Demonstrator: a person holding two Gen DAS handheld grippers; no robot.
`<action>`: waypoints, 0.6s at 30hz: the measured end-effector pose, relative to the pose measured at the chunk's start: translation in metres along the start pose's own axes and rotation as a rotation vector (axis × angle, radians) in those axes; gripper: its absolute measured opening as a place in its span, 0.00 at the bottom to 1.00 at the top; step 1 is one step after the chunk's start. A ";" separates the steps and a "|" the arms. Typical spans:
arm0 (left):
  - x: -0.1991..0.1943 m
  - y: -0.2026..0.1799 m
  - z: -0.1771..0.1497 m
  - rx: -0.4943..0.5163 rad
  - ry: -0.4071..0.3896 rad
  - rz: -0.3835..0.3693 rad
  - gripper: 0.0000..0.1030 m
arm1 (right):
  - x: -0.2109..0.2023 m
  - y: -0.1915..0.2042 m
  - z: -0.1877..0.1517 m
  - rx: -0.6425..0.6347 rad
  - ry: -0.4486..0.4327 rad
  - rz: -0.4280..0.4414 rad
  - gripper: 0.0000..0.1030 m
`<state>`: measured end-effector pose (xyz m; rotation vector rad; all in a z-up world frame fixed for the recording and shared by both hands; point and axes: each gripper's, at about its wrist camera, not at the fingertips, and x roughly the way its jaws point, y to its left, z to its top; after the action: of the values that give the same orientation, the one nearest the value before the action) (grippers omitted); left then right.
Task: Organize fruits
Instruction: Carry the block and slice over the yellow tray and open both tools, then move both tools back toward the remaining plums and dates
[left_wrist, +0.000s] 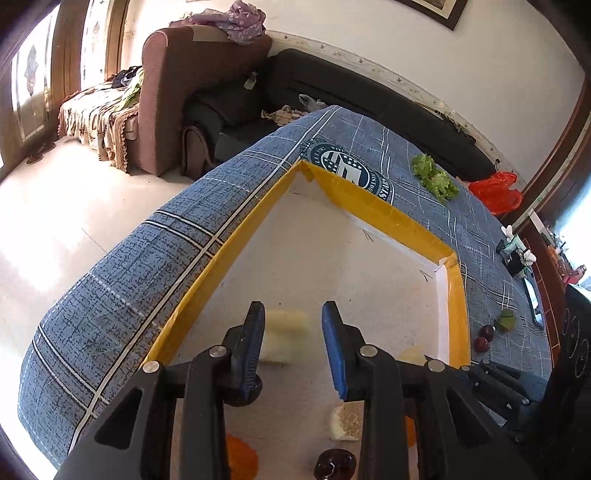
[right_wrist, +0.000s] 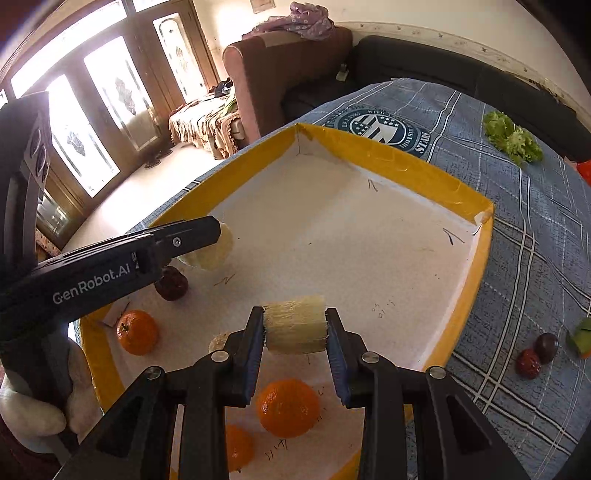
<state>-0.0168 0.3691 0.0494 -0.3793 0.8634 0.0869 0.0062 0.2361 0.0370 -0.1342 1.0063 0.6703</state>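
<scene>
A white tray with a yellow rim (left_wrist: 236, 236) (right_wrist: 476, 280) lies on the blue checked cloth. My right gripper (right_wrist: 295, 317) is shut on a pale fibrous fruit chunk (right_wrist: 295, 325), held above the tray's near part. My left gripper (left_wrist: 293, 314) (right_wrist: 207, 232) hovers over the tray's left side, shut on a second pale chunk (left_wrist: 284, 336) (right_wrist: 218, 251) that looks blurred. In the tray lie three oranges (right_wrist: 137, 332) (right_wrist: 288, 408) (right_wrist: 236, 446), a dark red fruit (right_wrist: 171, 283) (left_wrist: 334, 467) and another pale piece (left_wrist: 347, 421) (right_wrist: 218, 341).
On the cloth right of the tray sit two dark red fruits (right_wrist: 528, 363) (left_wrist: 482, 343) and a green piece (right_wrist: 581, 338). Lettuce (left_wrist: 436, 177) (right_wrist: 513, 140) and a red bag (left_wrist: 496, 192) lie at the far side. A gloved hand (right_wrist: 37, 406) holds the left gripper. Sofas stand behind the table.
</scene>
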 end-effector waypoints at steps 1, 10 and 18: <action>0.000 0.000 0.000 -0.001 -0.002 0.003 0.30 | 0.001 0.000 0.000 -0.002 0.001 -0.001 0.35; -0.023 -0.014 -0.002 0.016 -0.035 0.037 0.51 | -0.008 0.004 -0.001 -0.011 -0.025 0.001 0.36; -0.057 -0.041 -0.014 0.039 -0.079 0.040 0.64 | -0.054 -0.010 -0.008 0.030 -0.108 -0.005 0.37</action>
<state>-0.0543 0.3304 0.0961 -0.3200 0.7936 0.1204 -0.0133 0.2004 0.0746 -0.0731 0.9116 0.6510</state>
